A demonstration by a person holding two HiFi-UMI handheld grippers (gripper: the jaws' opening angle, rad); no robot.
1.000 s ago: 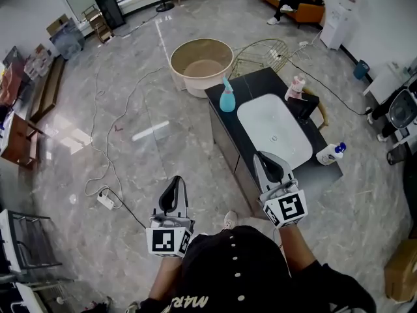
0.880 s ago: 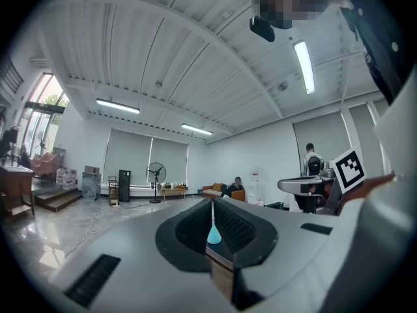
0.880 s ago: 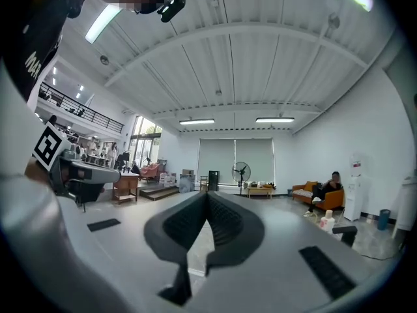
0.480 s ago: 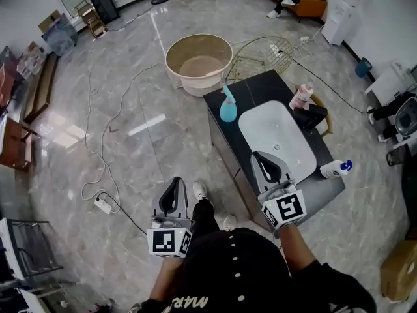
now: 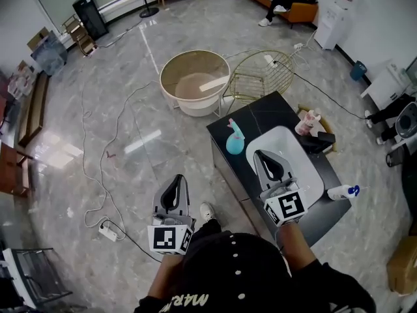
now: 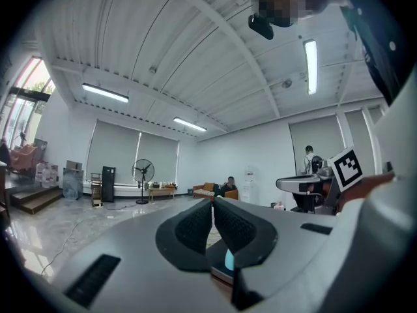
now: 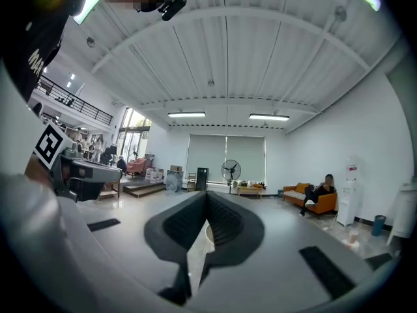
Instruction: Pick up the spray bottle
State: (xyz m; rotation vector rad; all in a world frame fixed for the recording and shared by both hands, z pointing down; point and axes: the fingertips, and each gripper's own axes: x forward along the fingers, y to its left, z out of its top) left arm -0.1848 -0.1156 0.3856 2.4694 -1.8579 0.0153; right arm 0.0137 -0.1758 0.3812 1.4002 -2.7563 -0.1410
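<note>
The blue-green plastic spray bottle (image 5: 234, 141) has a round, fat belly and a thin neck with a trigger top. It stands upright on the dark, shiny table (image 5: 260, 113), close to the table's left edge. It is just beside the smooth white sink bowl (image 5: 305, 169) with rounded corners that is set into the top. A small pink bottle (image 5: 308, 121) stands by the far right side of the sink bowl. A white bottle (image 5: 340, 192) with a blue cap lies on its side near the table's right edge. Past the table, on the glossy grey stone floor (image 5: 130, 109), sit a big round tan tub (image 5: 194, 82) and a round gold wire basket (image 5: 262, 75), close together. The left gripper (image 5: 174, 182) has two black curved jaws with bumpy pads, and a cube with square black-and-white marks behind them. Its jaws are pressed together at the tips and hold nothing. It hangs over the floor, to the left of the table, well apart from the spray bottle. The right gripper (image 5: 264, 156) looks the same. Its jaws are also closed tight, with nothing between them. It hangs over the near part of the sink bowl, near the spray bottle but not touching it.
</note>
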